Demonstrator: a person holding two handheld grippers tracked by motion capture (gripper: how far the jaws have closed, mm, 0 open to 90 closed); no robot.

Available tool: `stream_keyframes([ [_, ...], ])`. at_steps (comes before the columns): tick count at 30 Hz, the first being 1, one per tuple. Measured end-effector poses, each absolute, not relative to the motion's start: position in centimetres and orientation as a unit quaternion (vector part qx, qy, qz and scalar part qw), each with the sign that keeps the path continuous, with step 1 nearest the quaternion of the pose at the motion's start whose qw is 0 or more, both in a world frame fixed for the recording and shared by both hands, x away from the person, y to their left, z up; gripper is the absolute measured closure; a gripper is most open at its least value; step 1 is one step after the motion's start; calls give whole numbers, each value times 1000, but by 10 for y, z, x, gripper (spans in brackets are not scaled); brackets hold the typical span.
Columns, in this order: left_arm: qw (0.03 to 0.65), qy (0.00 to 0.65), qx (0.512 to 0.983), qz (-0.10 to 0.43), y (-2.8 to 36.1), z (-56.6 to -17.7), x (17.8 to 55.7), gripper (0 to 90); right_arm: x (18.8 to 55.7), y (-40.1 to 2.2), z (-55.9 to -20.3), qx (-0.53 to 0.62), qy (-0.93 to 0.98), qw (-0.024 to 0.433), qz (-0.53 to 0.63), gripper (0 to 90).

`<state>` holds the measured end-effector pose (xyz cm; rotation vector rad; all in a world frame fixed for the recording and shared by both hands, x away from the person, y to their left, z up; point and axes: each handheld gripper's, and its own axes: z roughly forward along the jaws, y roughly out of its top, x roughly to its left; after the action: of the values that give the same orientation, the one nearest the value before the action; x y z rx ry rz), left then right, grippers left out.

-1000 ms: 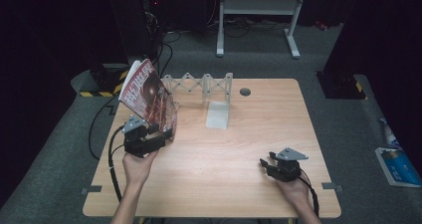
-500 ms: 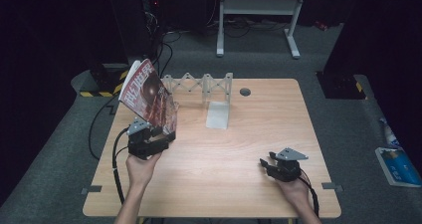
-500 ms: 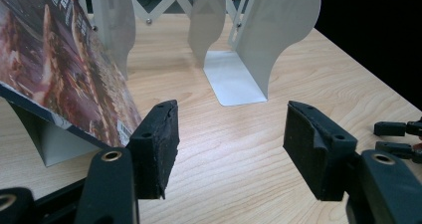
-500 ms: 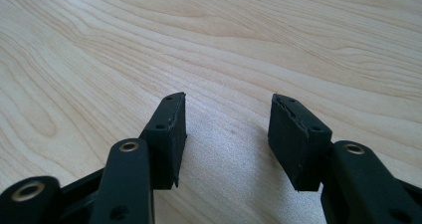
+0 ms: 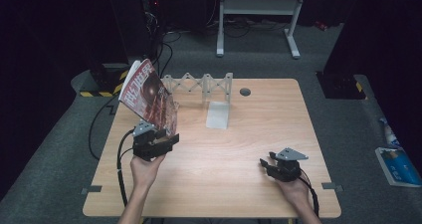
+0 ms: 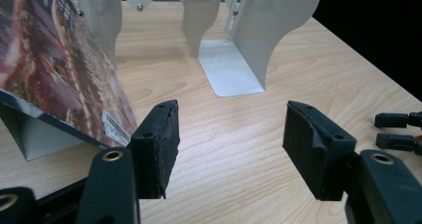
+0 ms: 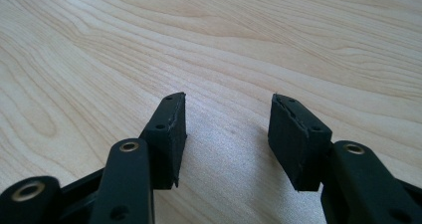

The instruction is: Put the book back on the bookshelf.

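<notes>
A dark room with grey floor surrounds a pale wooden bench (image 5: 239,149). On the bench stand one magazine (image 5: 148,95) and one white expanding metal book rack (image 5: 206,87) near the far edge, with several upright dividers and a flat foot plate. The magazine has a red cover and stands tilted toward the left near the rack's left end; in the left gripper view it leans against a divider, its lower corner touching the left tongs' (image 6: 231,134) near pad. These tongs are spread with only bare wood between the pads, pinching nothing; the left hand (image 5: 144,169) holds them low, pointing toward the rack. The right tongs (image 5: 267,165) rest near the bench's front right, well apart from the magazine, also spread over bare wood, with the right hand (image 5: 293,191) behind them. A small dark round hole (image 5: 245,91) sits right of the rack. A white frame (image 5: 259,15) stands on the floor beyond.
</notes>
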<state>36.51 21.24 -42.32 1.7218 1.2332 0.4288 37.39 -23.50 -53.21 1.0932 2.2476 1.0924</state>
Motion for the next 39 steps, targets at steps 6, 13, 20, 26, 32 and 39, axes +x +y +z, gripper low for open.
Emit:
stream_keyframes([
  [6, 467, 503, 707, 172, 209, -427, 367, 397, 374, -235, -532, 392, 806, 205, 392, 493],
  [13, 465, 503, 709, 168, 206, -434, 369, 401, 374, -235, -532, 392, 806, 206, 392, 493],
  [20, 461, 504, 713, 160, 199, -441, 371, 404, 374, -235, -532, 393, 806, 205, 392, 492],
  [26, 458, 503, 716, 157, 193, -447, 373, 405, 374, -235, -532, 392, 806, 205, 392, 492],
  [32, 455, 503, 718, 153, 189, -452, 375, 407, 374, -235, -532, 393, 806, 205, 392, 492],
  [39, 447, 506, 722, 152, 185, -459, 379, 410, 374, -235, -532, 392, 806, 205, 392, 492],
])
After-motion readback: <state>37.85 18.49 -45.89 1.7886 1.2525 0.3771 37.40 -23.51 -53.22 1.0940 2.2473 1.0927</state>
